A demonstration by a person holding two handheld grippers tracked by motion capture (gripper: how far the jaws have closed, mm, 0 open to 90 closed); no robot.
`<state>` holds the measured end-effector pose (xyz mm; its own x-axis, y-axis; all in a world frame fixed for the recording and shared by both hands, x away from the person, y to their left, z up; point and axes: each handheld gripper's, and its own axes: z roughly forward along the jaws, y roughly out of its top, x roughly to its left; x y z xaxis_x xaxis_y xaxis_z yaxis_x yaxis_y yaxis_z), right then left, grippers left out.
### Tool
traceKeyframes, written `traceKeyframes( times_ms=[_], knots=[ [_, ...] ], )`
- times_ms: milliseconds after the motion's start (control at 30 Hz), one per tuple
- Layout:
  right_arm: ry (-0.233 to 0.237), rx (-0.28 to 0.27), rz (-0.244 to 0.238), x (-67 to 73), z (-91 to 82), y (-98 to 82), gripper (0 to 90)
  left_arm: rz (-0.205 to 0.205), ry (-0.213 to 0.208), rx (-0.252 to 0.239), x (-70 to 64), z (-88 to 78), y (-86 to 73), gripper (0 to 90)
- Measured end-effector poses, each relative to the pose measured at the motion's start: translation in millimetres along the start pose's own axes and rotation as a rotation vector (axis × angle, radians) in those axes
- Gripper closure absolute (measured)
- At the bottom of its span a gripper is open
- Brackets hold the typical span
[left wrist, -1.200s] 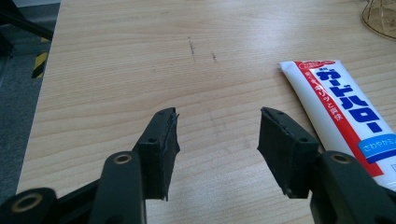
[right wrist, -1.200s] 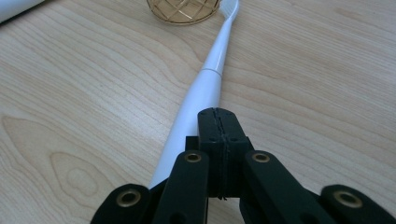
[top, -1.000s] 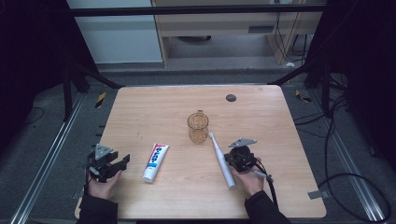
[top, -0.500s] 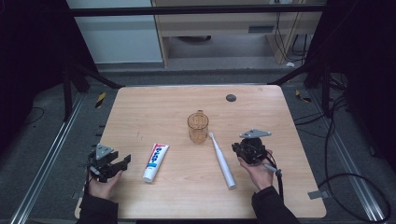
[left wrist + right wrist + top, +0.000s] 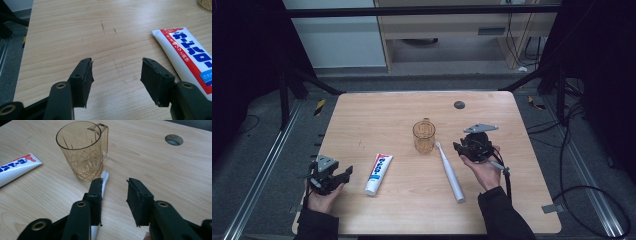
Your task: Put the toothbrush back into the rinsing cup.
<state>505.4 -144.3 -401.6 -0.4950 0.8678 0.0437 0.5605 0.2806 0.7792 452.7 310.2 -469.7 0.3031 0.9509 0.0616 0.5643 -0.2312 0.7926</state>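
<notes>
An amber see-through cup [image 5: 424, 136] [image 5: 83, 152] with a handle stands upright mid-table. Right of it a white toothbrush [image 5: 449, 172] [image 5: 105, 176] lies flat, its head near the cup's base. A white toothpaste tube [image 5: 378, 173] [image 5: 186, 53] [image 5: 17, 167] lies left of the cup. My right gripper [image 5: 458, 147] [image 5: 115, 181] hovers above the brush head, pointing at the cup; its jaws have just been opening, with nothing between them. My left gripper [image 5: 346, 173] [image 5: 116, 62] rests low at the front left, open over bare wood just left of the tube, its jaws slightly wider than a second ago.
A dark round hole [image 5: 459, 105] [image 5: 174, 139] sits in the wooden table [image 5: 377, 120] near its far edge. Black frame rails and cables run along both sides. The right gripper's cable trails down past the person's wrist.
The right gripper has lifted off the table beside the toothbrush and moved farther from the person, its jaws now parted. The toothbrush lies where it was. The left hand stayed put.
</notes>
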Motion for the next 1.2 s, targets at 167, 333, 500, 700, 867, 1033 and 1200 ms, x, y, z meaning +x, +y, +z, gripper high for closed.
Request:
traceKeyframes(
  times_ms=[167,333,500,700,867,1033,1200],
  knots=[
    [0.005,0.022,-0.011,6.3,7.7,5.8,61.2,0.008,0.008,-0.008,-0.1,-0.1,-0.1,43.0],
    [0.023,0.063,-0.013,11.1,18.8,8.3,60.1,0.01,0.012,-0.004,0.2,0.6,-0.2,43.4],
    [0.031,0.105,-0.028,16.3,30.7,7.0,58.9,-0.002,0.012,-0.007,1.1,0.1,-0.5,41.9],
    [0.041,0.159,-0.034,19.9,42.2,1.0,57.2,-0.004,0.015,-0.013,0.9,-1.2,0.4,41.7],
    [0.049,0.2,-0.027,20.8,49.2,-4.3,56.7,-0.016,0.009,-0.006,1.8,-1.5,0.4,41.3],
    [0.052,0.254,-0.029,24.1,57.5,-11.3,56.3,-0.025,-0.003,-0.002,2.6,-1.8,0.5,40.3],
    [0.052,0.289,-0.031,25.3,63.3,-15.9,56.2,-0.032,-0.004,0.0,2.9,-2.2,0.8,39.5]
  ],
)
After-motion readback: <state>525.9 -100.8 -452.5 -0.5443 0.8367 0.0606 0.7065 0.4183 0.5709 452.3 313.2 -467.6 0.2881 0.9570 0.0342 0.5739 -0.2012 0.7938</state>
